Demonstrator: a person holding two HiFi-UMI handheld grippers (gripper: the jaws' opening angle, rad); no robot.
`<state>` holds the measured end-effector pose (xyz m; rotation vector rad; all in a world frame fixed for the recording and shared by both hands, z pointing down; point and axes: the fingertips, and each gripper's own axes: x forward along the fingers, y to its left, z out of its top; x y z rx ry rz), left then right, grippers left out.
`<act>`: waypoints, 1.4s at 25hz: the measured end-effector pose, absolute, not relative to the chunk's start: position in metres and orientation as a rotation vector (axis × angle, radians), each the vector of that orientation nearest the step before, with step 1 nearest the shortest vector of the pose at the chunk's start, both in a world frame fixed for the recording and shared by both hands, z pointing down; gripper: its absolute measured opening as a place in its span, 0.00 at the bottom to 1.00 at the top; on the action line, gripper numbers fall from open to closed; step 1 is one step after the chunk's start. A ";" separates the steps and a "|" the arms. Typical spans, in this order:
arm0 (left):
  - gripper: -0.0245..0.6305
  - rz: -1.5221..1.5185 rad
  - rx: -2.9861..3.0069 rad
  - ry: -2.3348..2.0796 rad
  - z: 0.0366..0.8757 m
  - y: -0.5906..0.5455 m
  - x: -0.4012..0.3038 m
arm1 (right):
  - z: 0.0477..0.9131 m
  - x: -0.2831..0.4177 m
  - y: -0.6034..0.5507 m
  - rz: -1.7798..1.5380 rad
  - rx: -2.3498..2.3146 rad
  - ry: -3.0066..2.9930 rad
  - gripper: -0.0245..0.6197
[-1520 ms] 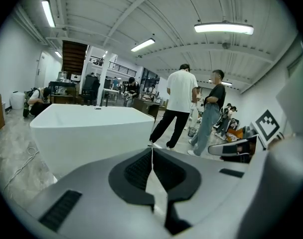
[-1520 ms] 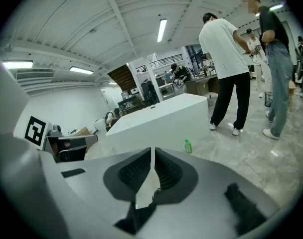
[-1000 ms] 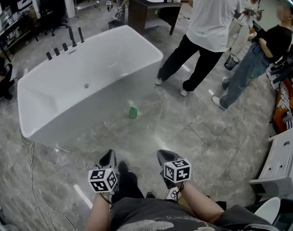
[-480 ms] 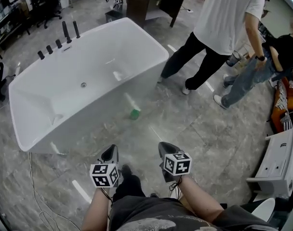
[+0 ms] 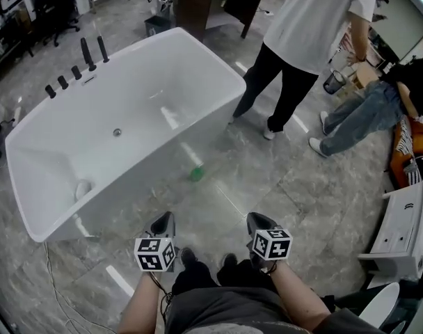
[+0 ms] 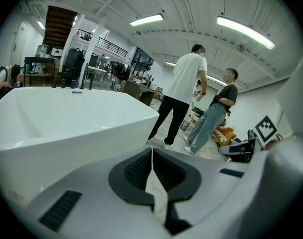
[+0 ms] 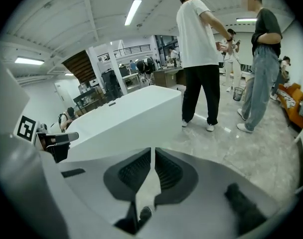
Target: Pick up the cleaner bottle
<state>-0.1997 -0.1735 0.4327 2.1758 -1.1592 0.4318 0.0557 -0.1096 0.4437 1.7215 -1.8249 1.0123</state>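
Cleaner bottle [image 5: 196, 174] on floor, well beyond left tongs [image 5: 161, 223], right tongs [image 5: 258, 220].

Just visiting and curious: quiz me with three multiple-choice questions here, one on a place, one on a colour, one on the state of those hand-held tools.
1. Where is the cleaner bottle? A on the floor beside the bathtub; B inside the bathtub; C on a shelf.
2. What colour is it? A red; B green; C blue.
3. How are the left tool and right tool? A both open; B one shut on the bottle; C both shut, empty.
Answers: 1 A, it sits on the floor by the bathtub; 2 B, its body is green; 3 C, each tool's view shows jaws together, nothing between.
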 end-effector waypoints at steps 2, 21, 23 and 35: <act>0.07 0.443 2.179 -1.146 0.439 -0.182 -0.193 | 0.453 0.064 -0.116 1.025 1.728 -1.808 0.10; 0.07 0.556 1.976 -1.330 0.539 -0.286 -0.113 | 0.614 0.141 -0.285 1.050 1.425 -1.913 0.10; 0.07 0.559 1.947 -1.359 0.558 -0.302 -0.108 | 0.634 0.145 -0.308 1.015 1.381 -1.949 0.10; 0.07 0.613 1.865 -1.364 0.698 -0.344 -0.091 | 0.765 0.150 -0.373 0.854 1.187 -2.055 0.10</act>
